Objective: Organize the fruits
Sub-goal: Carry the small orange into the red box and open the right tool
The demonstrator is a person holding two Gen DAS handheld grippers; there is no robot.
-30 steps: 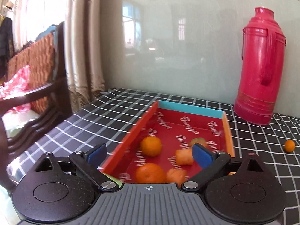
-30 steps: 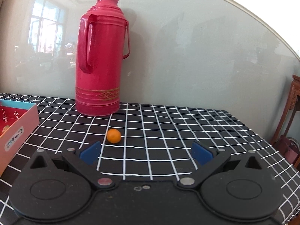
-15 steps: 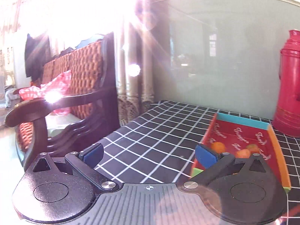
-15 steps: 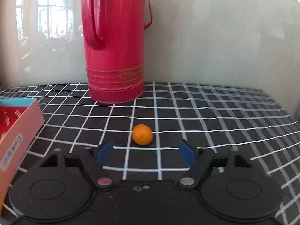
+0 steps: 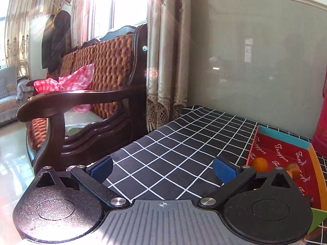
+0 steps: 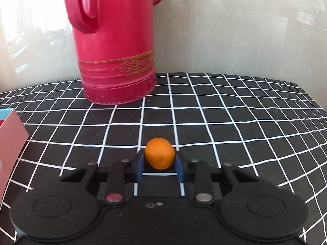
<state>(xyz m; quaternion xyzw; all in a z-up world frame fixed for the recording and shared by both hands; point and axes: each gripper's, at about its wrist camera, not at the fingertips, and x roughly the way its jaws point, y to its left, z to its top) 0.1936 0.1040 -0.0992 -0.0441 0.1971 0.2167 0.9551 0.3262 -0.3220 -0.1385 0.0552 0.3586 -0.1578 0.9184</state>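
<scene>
Now: right gripper clamps a small orange on the checked tablecloth, before the red flask | left gripper gapes wide, holding nothing | tray contains oranges.

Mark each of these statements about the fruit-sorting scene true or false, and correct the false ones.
1. The right tongs are shut on the small orange. True.
2. The left tongs hold a fruit. False: they are open with nothing between them.
3. The red thermos lies on its side. False: it stands upright on the checked cloth.
4. Fruit lies in the red tray. True.
</scene>
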